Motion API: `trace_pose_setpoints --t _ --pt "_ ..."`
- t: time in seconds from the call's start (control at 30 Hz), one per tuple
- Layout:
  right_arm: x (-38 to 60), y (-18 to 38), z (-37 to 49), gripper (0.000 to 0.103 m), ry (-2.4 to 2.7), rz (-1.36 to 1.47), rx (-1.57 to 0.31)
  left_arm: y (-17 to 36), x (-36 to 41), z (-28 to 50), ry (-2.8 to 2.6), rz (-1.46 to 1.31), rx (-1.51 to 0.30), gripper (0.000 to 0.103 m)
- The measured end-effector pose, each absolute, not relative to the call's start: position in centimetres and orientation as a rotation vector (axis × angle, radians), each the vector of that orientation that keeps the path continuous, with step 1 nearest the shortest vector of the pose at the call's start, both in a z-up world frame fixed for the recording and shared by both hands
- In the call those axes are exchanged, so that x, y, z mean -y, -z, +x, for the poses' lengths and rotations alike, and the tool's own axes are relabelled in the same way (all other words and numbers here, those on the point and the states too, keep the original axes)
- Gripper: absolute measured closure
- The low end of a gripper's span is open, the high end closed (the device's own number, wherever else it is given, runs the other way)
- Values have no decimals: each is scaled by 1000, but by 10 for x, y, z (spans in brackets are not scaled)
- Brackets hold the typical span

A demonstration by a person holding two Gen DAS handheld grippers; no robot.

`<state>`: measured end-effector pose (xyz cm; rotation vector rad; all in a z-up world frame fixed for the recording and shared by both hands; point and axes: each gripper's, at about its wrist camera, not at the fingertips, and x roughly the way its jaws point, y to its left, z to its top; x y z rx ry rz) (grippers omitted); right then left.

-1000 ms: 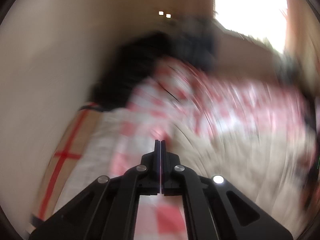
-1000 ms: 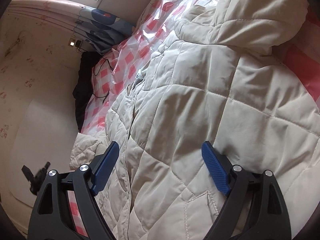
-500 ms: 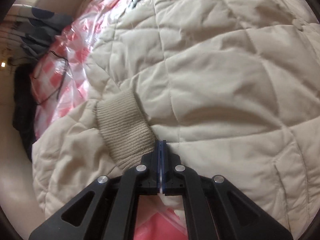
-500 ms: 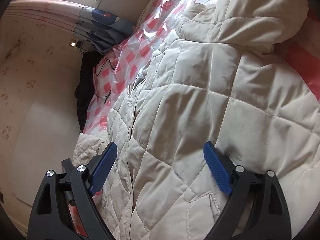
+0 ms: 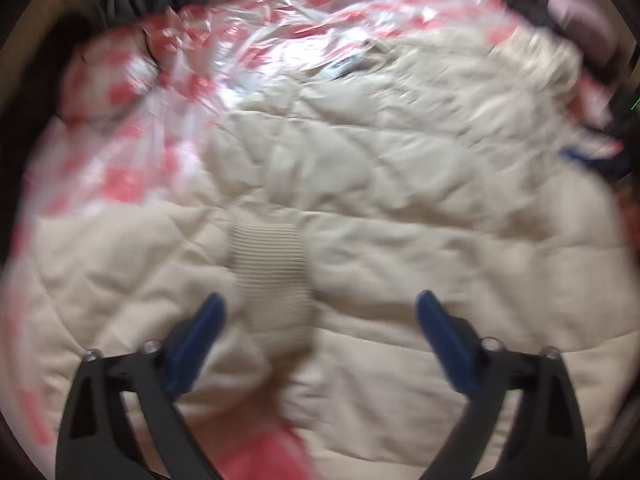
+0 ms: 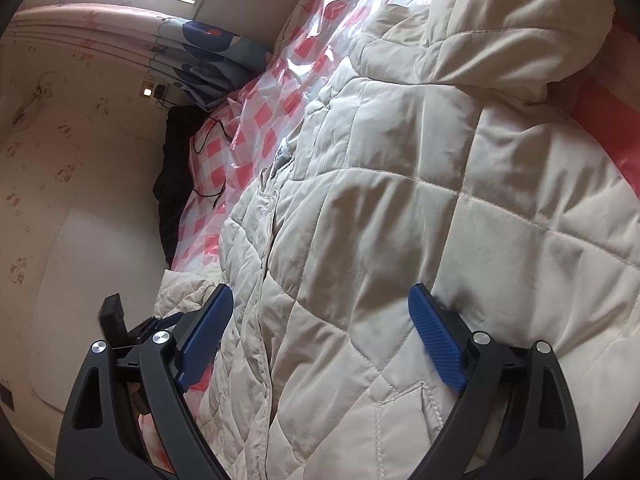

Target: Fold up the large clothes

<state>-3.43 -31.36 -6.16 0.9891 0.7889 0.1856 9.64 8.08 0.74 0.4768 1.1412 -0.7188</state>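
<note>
Jacket (image 6: pixel 420 220) lying spread over checked sheet (image 6: pixel 256 128) on bed, covering most of it, hood (image 6: pixel 500 28) bunching at far end. Ribbed cuff (image 5: pixel 272 276) resting on quilted body, sleeve folded across. Left gripper (image 5: pixel 320 328) hovering over cuff, fingers (image 5: pixel 196 340) spread, gripping nothing. Right gripper (image 6: pixel 320 332) hanging above jacket near pocket (image 6: pixel 404 404), fingers (image 6: pixel 436 344) spread, empty. Dark cloth (image 6: pixel 176 184) lying at sheet's edge.

No legible text anywhere.
</note>
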Motion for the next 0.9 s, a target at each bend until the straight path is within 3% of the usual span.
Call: trace_pose_setpoints --t 0.1,0.23,0.6,0.8,0.83,0.9 --pt "314 62 -34 17 -186 990 -789 -5 -90 100 718 459 -1163 5" --pt "313 61 -34 17 -185 989 -788 3 -82 88 506 770 -1011 5" --pt "313 62 -34 16 -186 988 -790 90 -51 80 479 1463 -958 5" --pt "313 61 -34 15 -186 989 -789 71 -54 126 465 1288 -1019 7" --pt "313 62 -34 15 -187 989 -788 68 -58 134 453 1258 -1030 10" --pt "312 62 -35 15 -187 991 -788 66 -71 145 355 1281 -1019 44"
